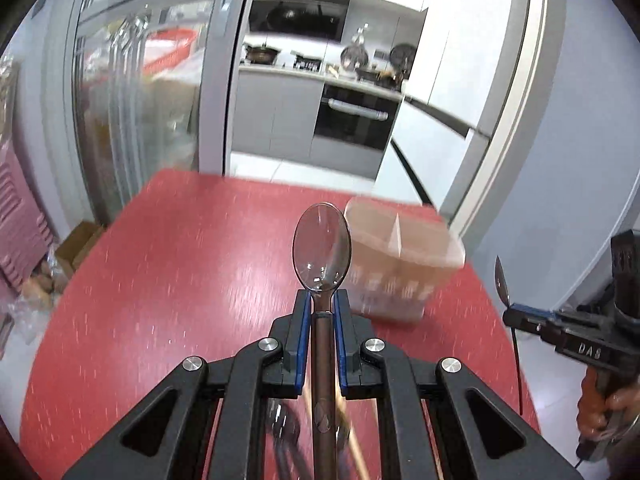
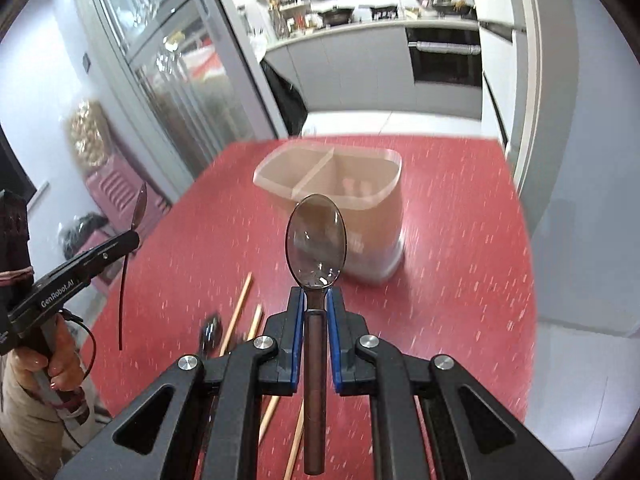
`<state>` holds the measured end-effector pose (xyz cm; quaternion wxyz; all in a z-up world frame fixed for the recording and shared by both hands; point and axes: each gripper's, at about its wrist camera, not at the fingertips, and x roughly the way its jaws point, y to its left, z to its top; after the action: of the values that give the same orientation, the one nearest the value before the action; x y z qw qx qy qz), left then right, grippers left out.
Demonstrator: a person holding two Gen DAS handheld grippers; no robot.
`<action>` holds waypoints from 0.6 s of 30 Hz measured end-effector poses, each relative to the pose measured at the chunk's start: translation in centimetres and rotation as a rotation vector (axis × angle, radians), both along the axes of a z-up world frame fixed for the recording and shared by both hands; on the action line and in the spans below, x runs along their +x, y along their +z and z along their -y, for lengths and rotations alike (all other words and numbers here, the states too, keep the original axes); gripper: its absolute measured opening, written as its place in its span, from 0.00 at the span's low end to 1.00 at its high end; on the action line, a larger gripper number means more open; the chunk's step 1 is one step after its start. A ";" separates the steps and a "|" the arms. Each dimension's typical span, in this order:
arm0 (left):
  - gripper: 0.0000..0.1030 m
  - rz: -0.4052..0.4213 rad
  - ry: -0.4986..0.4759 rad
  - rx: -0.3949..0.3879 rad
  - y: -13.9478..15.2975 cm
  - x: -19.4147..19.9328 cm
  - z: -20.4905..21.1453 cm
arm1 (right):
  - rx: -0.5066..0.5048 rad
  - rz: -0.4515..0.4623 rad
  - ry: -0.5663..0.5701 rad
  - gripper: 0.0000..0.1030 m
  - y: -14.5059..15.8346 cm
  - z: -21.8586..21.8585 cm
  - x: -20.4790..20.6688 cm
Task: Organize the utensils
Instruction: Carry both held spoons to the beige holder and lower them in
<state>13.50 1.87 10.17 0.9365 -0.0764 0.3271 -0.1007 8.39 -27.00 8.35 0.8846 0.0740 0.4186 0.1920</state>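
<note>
while both tongs grip spoons, divided holder [image 2: 340,184] blurred, seemingly empty

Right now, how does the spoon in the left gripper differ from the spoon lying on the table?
The held spoon is lifted, clamped at the neck by the left gripper, bowl pointing towards the container. The loose spoon lies on the red table beside the chopsticks, gripped by nothing. Both look dark and glossy.

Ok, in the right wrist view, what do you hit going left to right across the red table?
Left gripper holding a spoon → loose dark spoon → wooden chopsticks → spoon held in the right gripper, bowl up → divided utensil holder.
</note>
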 end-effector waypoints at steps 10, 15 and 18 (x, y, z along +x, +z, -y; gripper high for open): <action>0.35 0.136 0.029 -0.040 3.6 9.0 2.6 | 0.081 0.158 -0.080 0.12 4.8 0.2 7.9; 0.35 0.159 0.052 -0.056 3.1 12.6 3.9 | 0.115 0.215 -0.133 0.12 5.4 0.2 11.6; 0.35 0.183 0.061 -0.068 2.6 14.3 4.7 | 0.121 0.237 -0.152 0.12 5.0 -0.1 13.4</action>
<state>27.82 -2.83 12.76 0.9619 -0.1084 0.2343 -0.0899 21.74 -26.88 13.33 0.9337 0.1355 0.2920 0.1566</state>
